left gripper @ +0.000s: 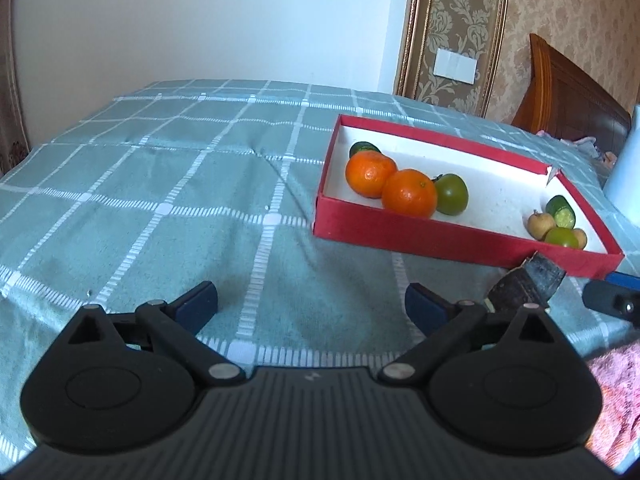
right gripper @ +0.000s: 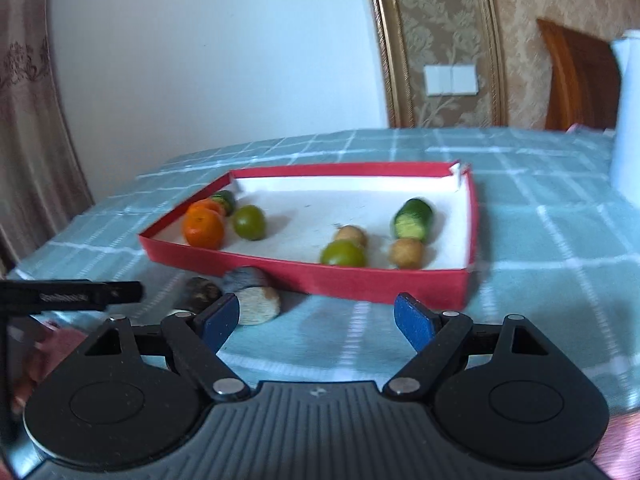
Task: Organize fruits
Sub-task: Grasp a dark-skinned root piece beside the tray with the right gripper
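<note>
Soft daylight; right view perhaps motion-blurred; fisheye edges bent, dark.

In the left wrist view, a dark cut piece [left gripper: 528, 282] lies outside the red box [left gripper: 440, 236], its lower part hidden behind the gripper's own linkage, so its full shape cannot be told. A green cucumber piece [left gripper: 363, 147] at the box's far corner sits mostly hidden behind an orange [left gripper: 370, 173]. The other gripper [left gripper: 614, 298] is cut off by the right edge. A white container [left gripper: 626, 168] is cropped there too. The right wrist view is blurred: two dark cut pieces [right gripper: 248, 294] before the box look smeared, and lettering on the black tool [right gripper: 68, 295] at left is unreadable
</note>
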`<state>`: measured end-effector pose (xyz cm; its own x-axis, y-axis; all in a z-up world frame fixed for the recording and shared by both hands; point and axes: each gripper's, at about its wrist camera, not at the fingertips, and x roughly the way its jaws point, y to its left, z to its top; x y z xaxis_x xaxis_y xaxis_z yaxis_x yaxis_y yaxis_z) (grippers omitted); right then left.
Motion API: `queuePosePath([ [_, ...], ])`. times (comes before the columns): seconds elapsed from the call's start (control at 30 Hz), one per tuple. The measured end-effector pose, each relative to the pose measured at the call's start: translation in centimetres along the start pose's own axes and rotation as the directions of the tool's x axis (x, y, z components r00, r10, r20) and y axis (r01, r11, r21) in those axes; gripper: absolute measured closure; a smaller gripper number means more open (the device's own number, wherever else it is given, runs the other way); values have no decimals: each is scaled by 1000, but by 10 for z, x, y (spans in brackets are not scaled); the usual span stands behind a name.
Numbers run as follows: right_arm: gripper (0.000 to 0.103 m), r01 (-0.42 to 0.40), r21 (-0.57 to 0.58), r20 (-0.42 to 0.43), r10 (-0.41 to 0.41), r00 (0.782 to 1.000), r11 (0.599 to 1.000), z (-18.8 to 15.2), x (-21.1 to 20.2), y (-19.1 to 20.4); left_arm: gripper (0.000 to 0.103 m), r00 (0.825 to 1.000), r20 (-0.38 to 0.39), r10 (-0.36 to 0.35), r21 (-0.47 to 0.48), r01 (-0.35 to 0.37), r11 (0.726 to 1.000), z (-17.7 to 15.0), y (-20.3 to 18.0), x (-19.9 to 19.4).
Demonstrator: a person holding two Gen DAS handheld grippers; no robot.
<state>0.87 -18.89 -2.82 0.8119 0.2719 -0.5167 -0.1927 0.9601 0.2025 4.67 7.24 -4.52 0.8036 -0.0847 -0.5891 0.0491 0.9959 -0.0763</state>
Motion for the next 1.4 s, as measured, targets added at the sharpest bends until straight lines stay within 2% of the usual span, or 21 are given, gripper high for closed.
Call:
queuePosePath([
  [0.1, 18, -35, 36, -34, 36, 999, 999, 5, 11, 0, 0, 1000, -14, 11, 24, -10, 1000, 0, -4, 3],
  [0.23, 25, -74, 71, -55, 78, 995, 995, 10, 22, 2, 0, 999, -22, 26, 43, -25, 999, 0, -7, 4],
  [0.4, 30, -72, 49, -81, 76, 994, 996, 14, 35, 10, 0, 999, -21, 24, 41, -23, 999, 0, -7, 4],
  [0.53, 31, -95, 75, -91, 102, 991, 993, 15, 39, 11, 0, 999, -27, 37, 58, -35, 998, 0, -8, 6],
  [0.6, 36, -118, 94, -95, 127, 987, 989, 15, 40, 10, 0, 999, -28, 39, 61, -38, 997, 0, -9, 6],
  [0.73, 38, -158, 168, -112, 178, 978, 973, 16, 47, 7, 0, 999, -28, 40, 62, -38, 997, 0, -9, 7],
  [0.83, 42, -144, 143, -104, 160, 982, 979, 15, 46, 10, 0, 999, -28, 40, 62, -38, 997, 0, -9, 7],
  [0.93, 57, -111, 99, -109, 122, 987, 989, 13, 44, 14, 0, 999, -28, 40, 62, -38, 997, 0, -9, 7],
  [1.0, 64, -125, 76, -117, 134, 984, 989, 11, 43, 18, 0, 999, -28, 40, 62, -38, 997, 0, -9, 7],
  [1.23, 67, -50, -88, -84, 43, 996, 995, 3, 38, 41, 0, 999, -28, 38, 61, -36, 998, 0, -10, 6],
  [1.3, 67, -6, -138, -64, -3, 998, 990, 2, 38, 46, 0, 999, -28, 37, 60, -36, 998, 0, -9, 6],
  [1.4, 67, -4, -156, -65, -7, 998, 988, 3, 41, 47, 0, 999, -28, 37, 59, -35, 998, 0, -9, 6],
])
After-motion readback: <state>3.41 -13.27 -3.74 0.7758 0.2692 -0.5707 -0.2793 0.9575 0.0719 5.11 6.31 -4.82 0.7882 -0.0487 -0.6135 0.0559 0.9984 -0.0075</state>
